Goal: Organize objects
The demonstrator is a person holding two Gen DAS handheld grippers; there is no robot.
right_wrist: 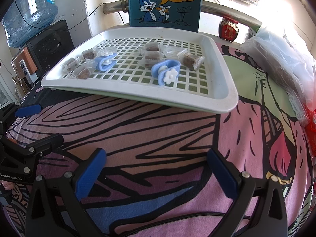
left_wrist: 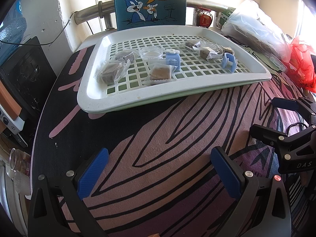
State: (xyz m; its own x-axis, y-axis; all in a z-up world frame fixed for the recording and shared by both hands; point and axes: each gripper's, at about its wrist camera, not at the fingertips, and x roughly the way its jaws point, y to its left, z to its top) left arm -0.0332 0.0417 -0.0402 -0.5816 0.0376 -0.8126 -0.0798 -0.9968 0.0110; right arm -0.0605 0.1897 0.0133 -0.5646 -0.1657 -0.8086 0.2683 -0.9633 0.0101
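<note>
A white slotted tray [left_wrist: 197,90] [right_wrist: 223,90] lies at the far side of a patterned cloth. On it are several wrapped brown snack cubes [left_wrist: 109,73] [right_wrist: 84,73], two clear round lidded cups [left_wrist: 151,53] [right_wrist: 173,52] and two blue clips [left_wrist: 173,60] [right_wrist: 165,72], the second clip [left_wrist: 228,62] [right_wrist: 104,61] lying apart from the first. My left gripper [left_wrist: 160,170] hovers open over the cloth, short of the tray, with nothing between its fingers. My right gripper [right_wrist: 156,169] is open as well, also short of the tray and holding nothing.
A blue cartoon box [left_wrist: 150,2] [right_wrist: 165,2] stands behind the tray. A water jug [right_wrist: 29,11] and a black unit [left_wrist: 25,75] are at the left. A red jar [right_wrist: 228,29], plastic bags [left_wrist: 256,25] and red wrapping [left_wrist: 302,63] crowd the right.
</note>
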